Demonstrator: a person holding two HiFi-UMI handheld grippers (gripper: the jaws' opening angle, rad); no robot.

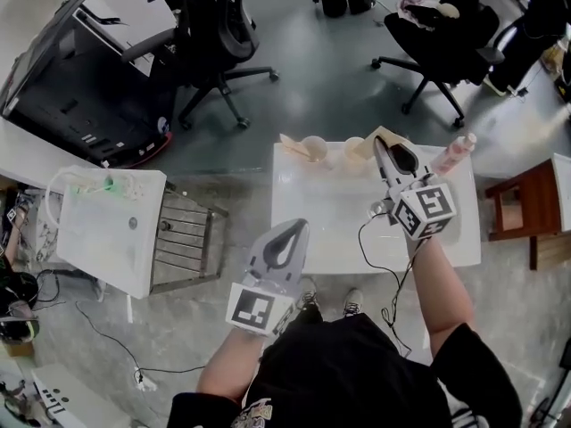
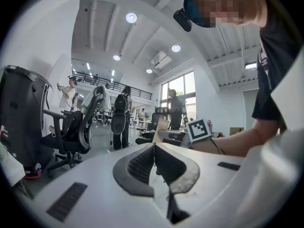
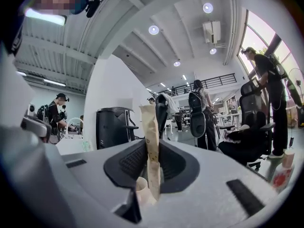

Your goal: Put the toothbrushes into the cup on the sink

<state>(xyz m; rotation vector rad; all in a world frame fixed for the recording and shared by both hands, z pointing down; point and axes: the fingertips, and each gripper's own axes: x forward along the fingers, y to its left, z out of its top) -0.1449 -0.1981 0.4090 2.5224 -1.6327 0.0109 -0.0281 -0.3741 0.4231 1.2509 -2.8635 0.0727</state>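
Observation:
The white sink top (image 1: 330, 226) carries two pale cups, one (image 1: 314, 147) at its far edge and another (image 1: 354, 148) beside it. A beige wrapped toothbrush (image 1: 293, 144) lies left of the first cup. My right gripper (image 1: 382, 145) reaches toward the far edge near the second cup. It is shut on a beige paper-wrapped toothbrush (image 3: 151, 141), which stands upright between the pads of this gripper (image 3: 152, 146). My left gripper (image 1: 297, 228) hangs over the sink top's front left corner. The jaws of that gripper (image 2: 154, 147) are shut with nothing between them.
A pink bottle (image 1: 456, 153) stands at the sink top's far right corner. A wire rack (image 1: 183, 239) and a white unit (image 1: 107, 226) sit to the left, a wooden stool (image 1: 528, 205) to the right. Office chairs (image 1: 214, 34) stand beyond.

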